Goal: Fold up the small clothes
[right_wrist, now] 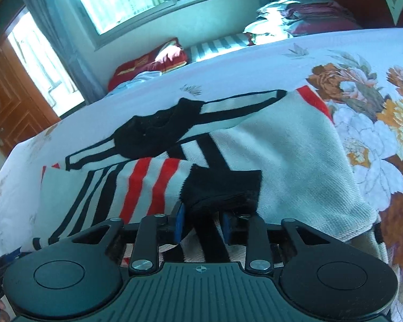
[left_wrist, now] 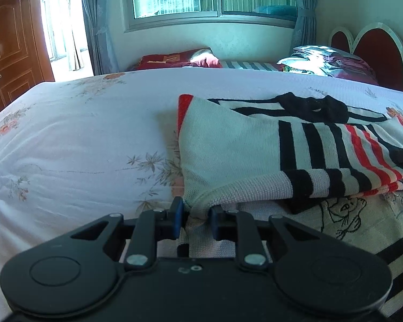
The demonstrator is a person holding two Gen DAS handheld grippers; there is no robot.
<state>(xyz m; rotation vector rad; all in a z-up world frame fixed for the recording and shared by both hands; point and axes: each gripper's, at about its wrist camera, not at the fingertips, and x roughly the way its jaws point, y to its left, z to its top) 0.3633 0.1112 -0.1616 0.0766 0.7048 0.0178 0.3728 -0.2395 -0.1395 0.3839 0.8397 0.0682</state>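
A small white knit sweater (left_wrist: 228, 147) with black and red stripes and a black collar lies partly folded on the floral bedsheet (left_wrist: 80, 134). My left gripper (left_wrist: 196, 214) is shut on a white fold of the sweater at its near left edge. In the right wrist view the sweater (right_wrist: 295, 155) spreads across the bed, with a striped sleeve folded over it. My right gripper (right_wrist: 201, 220) is shut on the sleeve's black cuff (right_wrist: 223, 185), its blue pads on either side of the cloth.
A second bed with red pillows (left_wrist: 180, 59) and folded bedding (left_wrist: 322, 61) stands beyond, under a window. A wooden door (left_wrist: 13, 48) is at far left. A red headboard (left_wrist: 376, 51) is at the right.
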